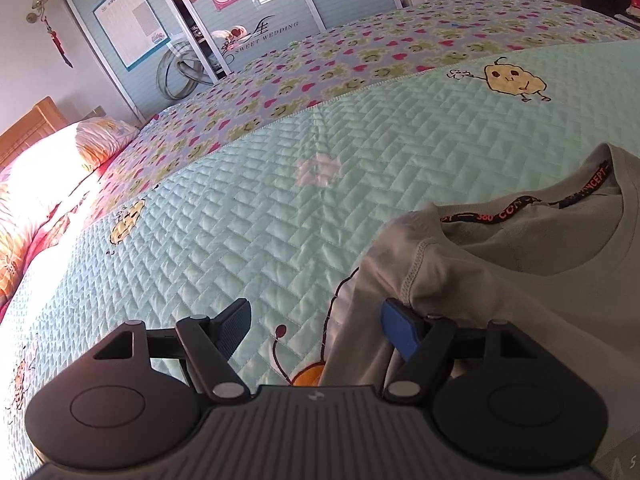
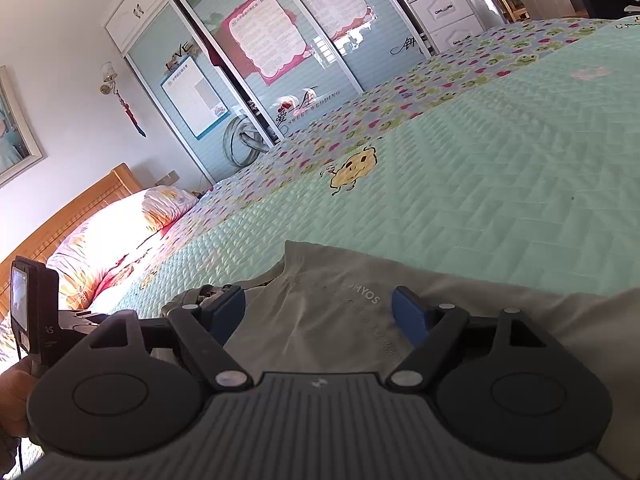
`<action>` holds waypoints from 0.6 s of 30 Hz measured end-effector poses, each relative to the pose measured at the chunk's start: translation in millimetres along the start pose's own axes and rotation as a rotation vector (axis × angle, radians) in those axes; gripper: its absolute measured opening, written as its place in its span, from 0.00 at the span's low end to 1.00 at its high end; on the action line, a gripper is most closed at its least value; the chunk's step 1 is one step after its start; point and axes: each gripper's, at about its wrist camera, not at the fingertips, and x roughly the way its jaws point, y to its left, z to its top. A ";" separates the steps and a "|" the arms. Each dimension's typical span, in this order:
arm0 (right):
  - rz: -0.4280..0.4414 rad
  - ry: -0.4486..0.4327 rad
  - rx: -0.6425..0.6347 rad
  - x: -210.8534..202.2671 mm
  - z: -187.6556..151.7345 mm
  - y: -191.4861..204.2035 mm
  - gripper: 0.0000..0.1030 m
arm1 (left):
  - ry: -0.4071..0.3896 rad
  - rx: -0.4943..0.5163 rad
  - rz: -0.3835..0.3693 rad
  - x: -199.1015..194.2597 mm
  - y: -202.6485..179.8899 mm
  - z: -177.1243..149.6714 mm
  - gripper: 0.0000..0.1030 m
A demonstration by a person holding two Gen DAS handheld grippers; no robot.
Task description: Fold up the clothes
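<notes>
The bedspread (image 1: 248, 216) was quilted cloth with a soft sheen, stitched in a herringbone of small raised blocks. The grey T-shirt (image 1: 500, 272) was matt knit cloth with overlocked seams and a woven printed tape inside the collar. The left gripper (image 1: 316, 328) had matt black plastic arms, ribbed rubbery blue pads and dull metal pivot pins. The headboard (image 2: 76, 208) was slatted, lightly glossy wood

A wide bed (image 1: 248, 216) carries everything, dressed in a mint quilted cover with cartoon figures and a frog-and-heart border. A grey T-shirt (image 1: 500, 280) lies rumpled near the front; bright patterned pillows (image 1: 60, 168) sit by the wooden headboard (image 2: 80, 204).
</notes>
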 end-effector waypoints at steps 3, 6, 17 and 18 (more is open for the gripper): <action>0.002 0.001 0.001 -0.1 0.0 -0.3 0.79 | 0.011 -0.002 0.021 2.1 -0.2 0.1 0.78; 0.001 0.003 0.002 0.2 0.2 -0.5 0.79 | 0.028 -0.005 0.037 3.8 1.1 1.5 0.79; -0.004 0.010 -0.004 -0.1 -1.4 1.4 0.80 | 0.060 -0.120 0.016 1.5 17.7 5.6 0.79; -0.004 0.010 -0.004 0.1 -1.1 1.5 0.80 | 0.064 -0.160 0.001 0.7 23.8 6.6 0.79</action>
